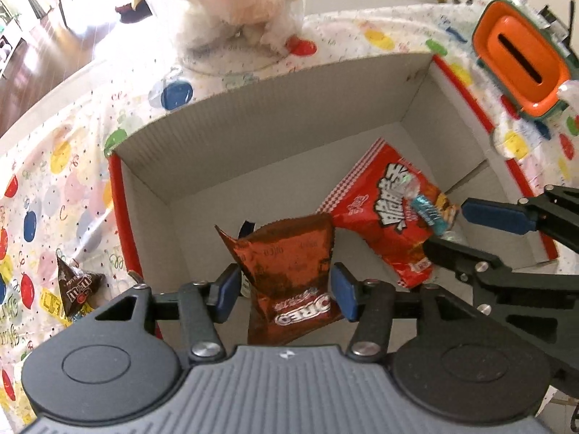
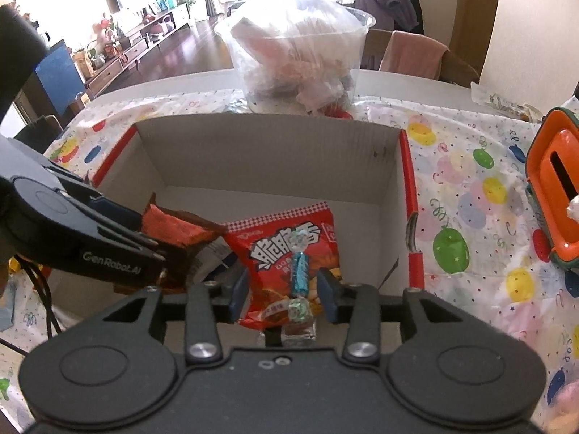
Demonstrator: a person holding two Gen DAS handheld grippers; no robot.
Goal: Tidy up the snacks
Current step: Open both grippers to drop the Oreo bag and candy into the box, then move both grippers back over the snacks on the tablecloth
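Because both snacks belong in the open white cardboard box with red edges [image 1: 253,115] on the bench, each gripper hangs over it: the left gripper [image 1: 286,294] has its jaws spread around the upright brown foil Oreo packet [image 1: 289,271], the right gripper [image 2: 284,294] has its jaws spread around the small blue wrapped candy [image 2: 299,271] above the red crisp bag [image 2: 286,253].

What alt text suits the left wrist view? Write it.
A brown Oreo packet sits between the left gripper's open fingers above a cardboard box holding a red snack bag; the right gripper reaches in beside it.

Blown-out window glare, fisheye-warped edges
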